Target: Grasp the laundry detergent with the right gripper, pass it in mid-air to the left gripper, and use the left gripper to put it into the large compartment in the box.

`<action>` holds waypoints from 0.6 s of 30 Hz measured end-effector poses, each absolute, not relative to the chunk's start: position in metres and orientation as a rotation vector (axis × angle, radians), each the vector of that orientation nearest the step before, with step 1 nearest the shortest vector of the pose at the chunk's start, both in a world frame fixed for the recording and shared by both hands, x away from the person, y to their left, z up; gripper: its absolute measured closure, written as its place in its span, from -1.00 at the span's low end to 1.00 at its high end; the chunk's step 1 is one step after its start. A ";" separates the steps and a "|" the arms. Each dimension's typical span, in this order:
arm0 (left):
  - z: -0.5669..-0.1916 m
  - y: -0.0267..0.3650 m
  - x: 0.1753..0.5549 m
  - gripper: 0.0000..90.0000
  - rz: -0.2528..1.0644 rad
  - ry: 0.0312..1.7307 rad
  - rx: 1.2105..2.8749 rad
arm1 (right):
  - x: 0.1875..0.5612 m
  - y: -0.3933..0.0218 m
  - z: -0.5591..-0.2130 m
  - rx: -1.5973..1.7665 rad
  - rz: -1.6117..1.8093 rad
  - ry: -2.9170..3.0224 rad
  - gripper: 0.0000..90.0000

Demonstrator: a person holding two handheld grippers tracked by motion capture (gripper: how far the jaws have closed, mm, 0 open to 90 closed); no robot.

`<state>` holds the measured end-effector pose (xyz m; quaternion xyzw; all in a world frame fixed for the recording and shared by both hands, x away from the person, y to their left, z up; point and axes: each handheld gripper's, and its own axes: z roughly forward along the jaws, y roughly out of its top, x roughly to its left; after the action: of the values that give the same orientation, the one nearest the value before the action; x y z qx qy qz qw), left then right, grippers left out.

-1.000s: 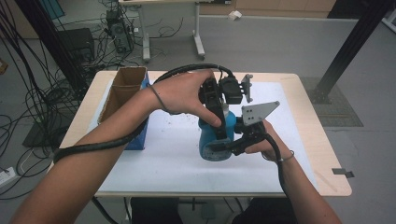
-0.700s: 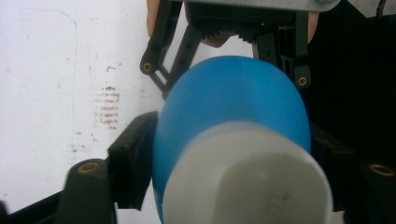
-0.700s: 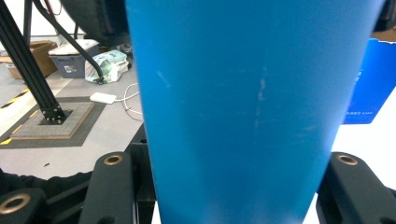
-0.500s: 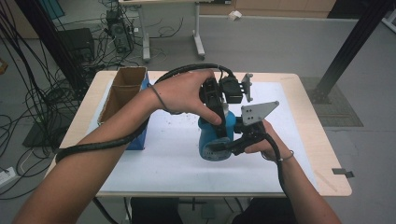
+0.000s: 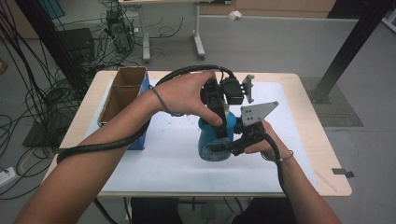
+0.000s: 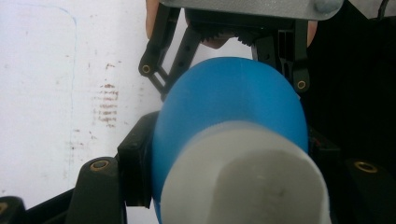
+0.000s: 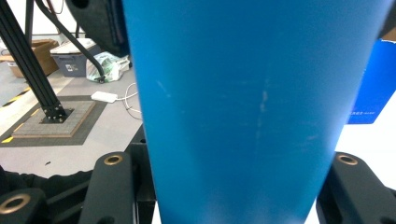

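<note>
Jaws of both grippers are clamped on the blue bottle (image 5: 211, 140), which we take as the landmark for all that follows. We find the bottle standing upright on the white mat (image 5: 168, 158), near the mat's middle. The right gripper (image 5: 232, 145) comes in level from the bottle's right and holds its lower body; in the right gripper view the blue wall (image 7: 252, 107) sits squarely between the two black jaws, pressed on both flanks. We judge this low, sideways hold to be a steadying one, keeping the body from turning or tipping. The left gripper (image 5: 217, 122) descends from above the bottle, and its jaws have just been closing; in the left gripper view they now bear on the pale grey cap (image 6: 243, 182) atop the blue shoulder, with the cap between them. We judge that grip to be set for twisting the cap, though whether it is to be loosened or tightened we cannot tell. The left hand (image 5: 187, 95) wraps the gripper body above the bottle; the right hand (image 5: 261, 142) lies just to its right. An open cardboard box (image 5: 122, 95) stands well to the bottle's left, at the mat's far left edge, untouched.
</note>
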<state>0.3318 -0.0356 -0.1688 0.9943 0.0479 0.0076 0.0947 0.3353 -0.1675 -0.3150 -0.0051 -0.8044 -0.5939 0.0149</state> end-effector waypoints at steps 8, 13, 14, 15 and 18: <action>-0.169 -0.035 0.331 -0.18 0.018 0.143 2.956 | 0.335 -0.167 -0.315 -0.013 -1.850 -2.501 -0.02; -0.169 -0.035 0.331 -0.18 0.020 0.139 2.952 | 0.334 -0.167 -0.315 -0.012 -1.848 -2.501 -0.02; -0.169 -0.035 0.331 -0.18 0.021 0.141 2.950 | 0.334 -0.167 -0.315 -0.013 -1.849 -2.502 -0.02; -0.169 -0.035 0.331 -0.18 0.018 0.142 2.951 | 0.334 -0.167 -0.315 -0.012 -1.849 -2.500 -0.02; -0.169 -0.035 0.331 -0.18 0.020 0.141 2.953 | 0.334 -0.167 -0.315 -0.010 -1.850 -2.501 -0.02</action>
<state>0.3307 -0.0347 -0.1686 0.9946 0.0475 0.0069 0.0924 0.3342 -0.1666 -0.3151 -0.0033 -0.8038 -0.5947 0.0152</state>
